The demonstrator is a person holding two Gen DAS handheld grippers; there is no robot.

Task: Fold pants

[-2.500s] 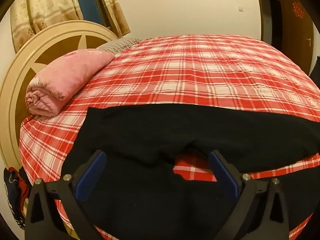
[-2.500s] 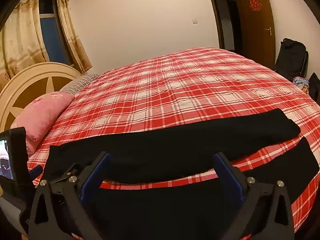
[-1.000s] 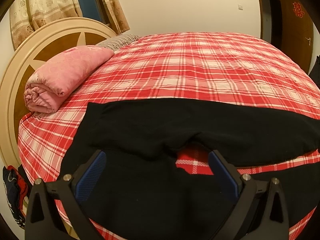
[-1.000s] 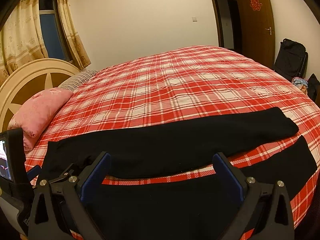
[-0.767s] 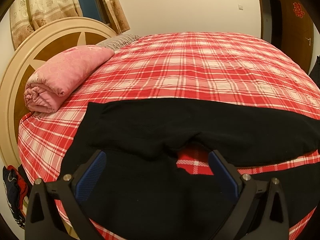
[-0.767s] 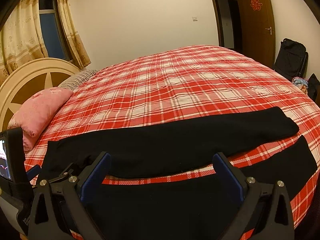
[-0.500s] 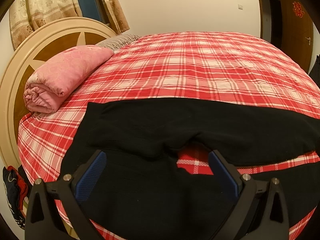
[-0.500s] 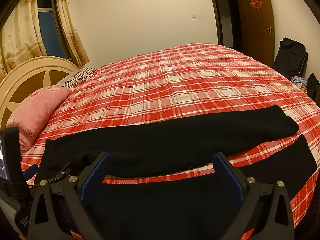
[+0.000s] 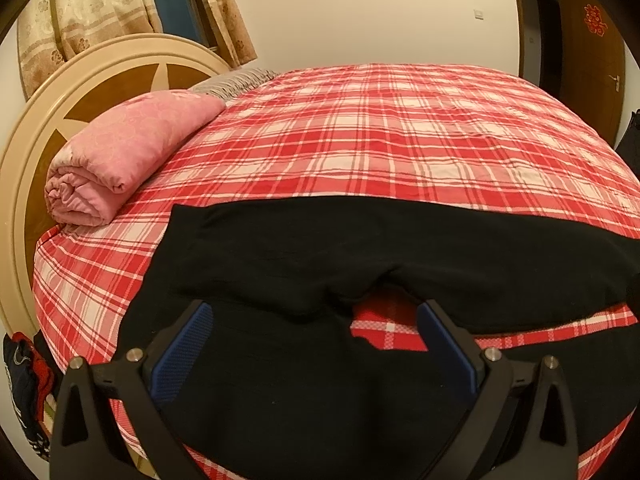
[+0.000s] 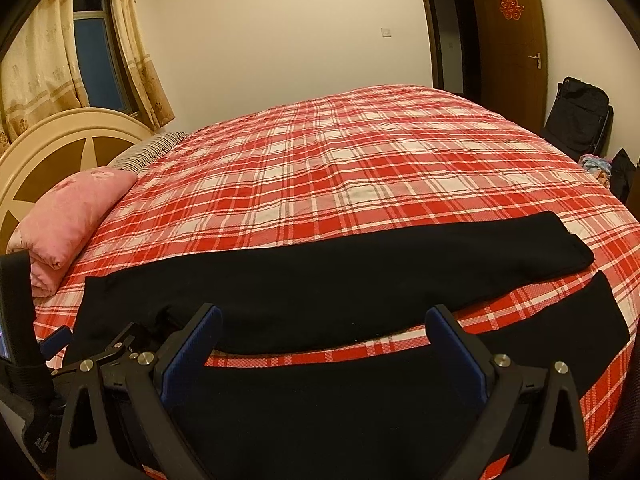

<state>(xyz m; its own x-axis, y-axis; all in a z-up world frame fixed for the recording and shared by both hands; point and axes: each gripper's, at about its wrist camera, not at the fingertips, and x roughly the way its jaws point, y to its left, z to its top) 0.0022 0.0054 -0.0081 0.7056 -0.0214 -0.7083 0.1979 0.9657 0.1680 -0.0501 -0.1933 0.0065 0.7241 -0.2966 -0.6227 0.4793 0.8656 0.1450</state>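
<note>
Black pants point(image 9: 360, 248) lie flat across the near side of a bed with a red plaid cover point(image 9: 380, 136), waist to the left, legs spread to the right. In the right wrist view the far leg point(image 10: 340, 276) and the near leg point(image 10: 560, 328) lie apart with plaid showing between them. My left gripper point(image 9: 312, 332) is open and empty above the crotch and waist area. My right gripper point(image 10: 324, 340) is open and empty above the near leg. The left gripper's body point(image 10: 100, 356) shows at lower left in the right wrist view.
A rolled pink quilt point(image 9: 120, 152) lies at the head of the bed by the round cream headboard point(image 9: 60, 92). Curtains point(image 10: 40, 60) hang behind. A brown door point(image 10: 508, 40) and a dark bag point(image 10: 576, 120) stand at the right. Clothes point(image 9: 24, 376) hang at the bed's left side.
Both views have shifted very slightly since the earliest frames. The pants have not moved and both grippers stay open.
</note>
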